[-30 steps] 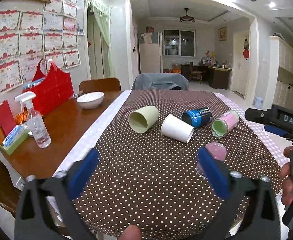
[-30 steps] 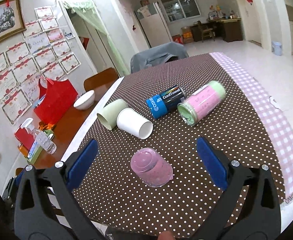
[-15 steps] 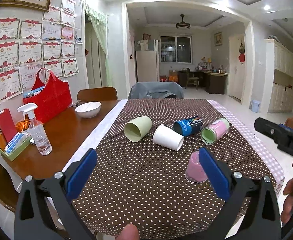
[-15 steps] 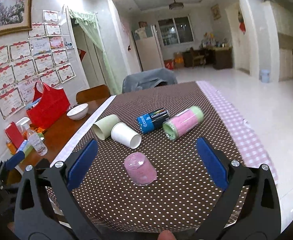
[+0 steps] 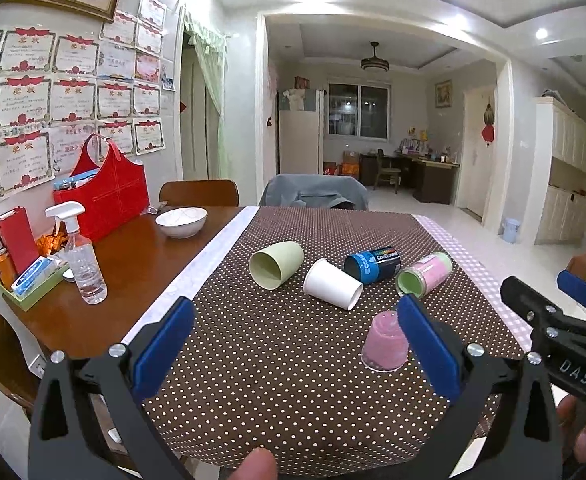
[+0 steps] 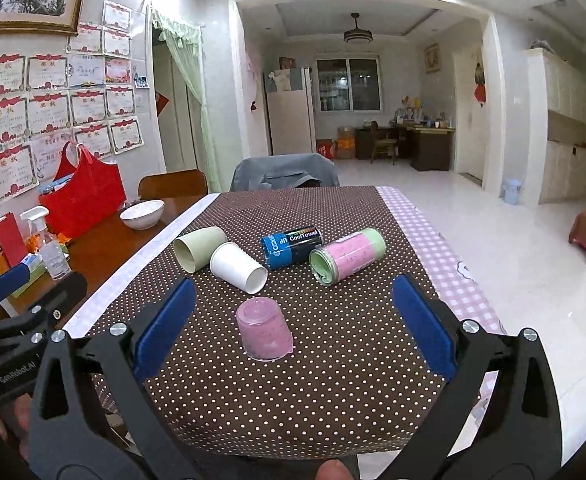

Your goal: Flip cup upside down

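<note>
A pink cup [image 5: 385,342] stands upside down, mouth on the brown dotted tablecloth [image 5: 293,380]; it also shows in the right wrist view [image 6: 264,334]. My left gripper [image 5: 293,344] is open and empty, held back from the table's near edge, the cup just inside its right finger. My right gripper [image 6: 293,328] is open and empty, drawn back with the cup between and beyond its fingers. A green cup [image 5: 275,264] and a white paper cup [image 5: 332,290] lie on their sides farther back.
A blue can [image 5: 373,264] and a pink-and-green canister [image 5: 425,274] lie on their sides behind the cups. A white bowl [image 5: 181,222], spray bottle [image 5: 81,260] and red bag [image 5: 103,194] stand on the bare wood at left. Chairs stand at the far end.
Both grippers have pulled back and up from the table, so the cups look farther away. The pink cup stays upside down where it stood.
</note>
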